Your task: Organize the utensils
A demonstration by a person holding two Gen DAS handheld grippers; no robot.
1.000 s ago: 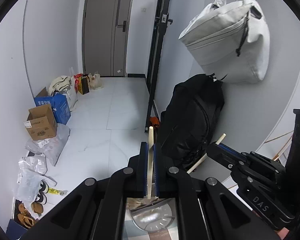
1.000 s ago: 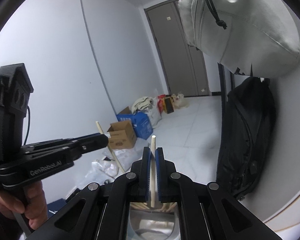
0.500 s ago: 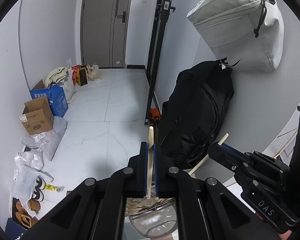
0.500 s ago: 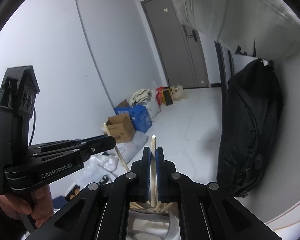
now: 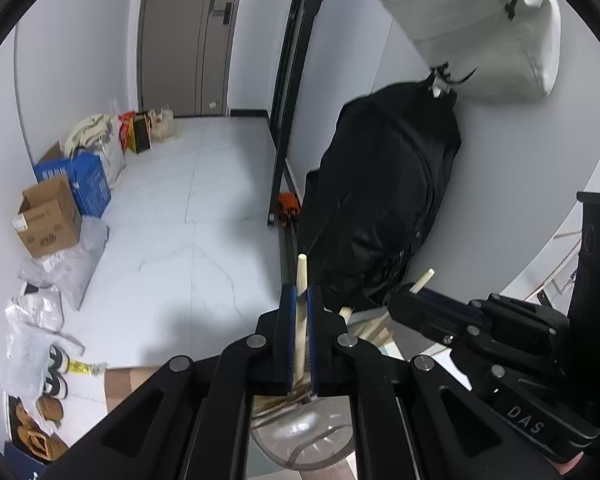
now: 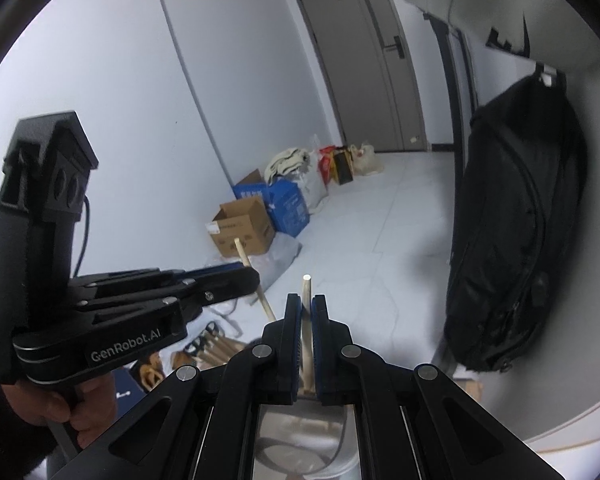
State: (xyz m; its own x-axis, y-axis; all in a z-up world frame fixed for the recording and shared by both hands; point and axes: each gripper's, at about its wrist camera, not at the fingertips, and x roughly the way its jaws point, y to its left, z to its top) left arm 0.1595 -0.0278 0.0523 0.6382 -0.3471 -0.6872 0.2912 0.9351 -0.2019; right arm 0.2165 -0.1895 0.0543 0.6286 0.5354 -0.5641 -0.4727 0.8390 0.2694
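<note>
My left gripper [image 5: 299,296] is shut on a pale wooden chopstick [image 5: 301,276] that stands upright between the blue pads. My right gripper [image 6: 307,306] is shut on a second wooden chopstick [image 6: 307,292], also upright. Each gripper shows in the other's view: the right one [image 5: 410,294] with its chopstick tip [image 5: 424,278], the left one [image 6: 252,278] with its chopstick [image 6: 242,250]. Below both grippers stands a clear glass holder [image 5: 312,440], also in the right wrist view [image 6: 304,436]. More wooden chopsticks [image 5: 364,328] lean in it.
A black backpack [image 5: 384,200] hangs on the wall just beyond, under a grey bag [image 5: 480,36]. A black metal post [image 5: 288,92] stands beside it. Cardboard boxes [image 5: 48,220], plastic bags [image 5: 40,316] and shoes [image 5: 40,420] line the left wall of the tiled floor.
Both grippers have tilted and sunk a little, so the glass holder and the floor fill more of the view. Both keep their chopsticks clamped.
</note>
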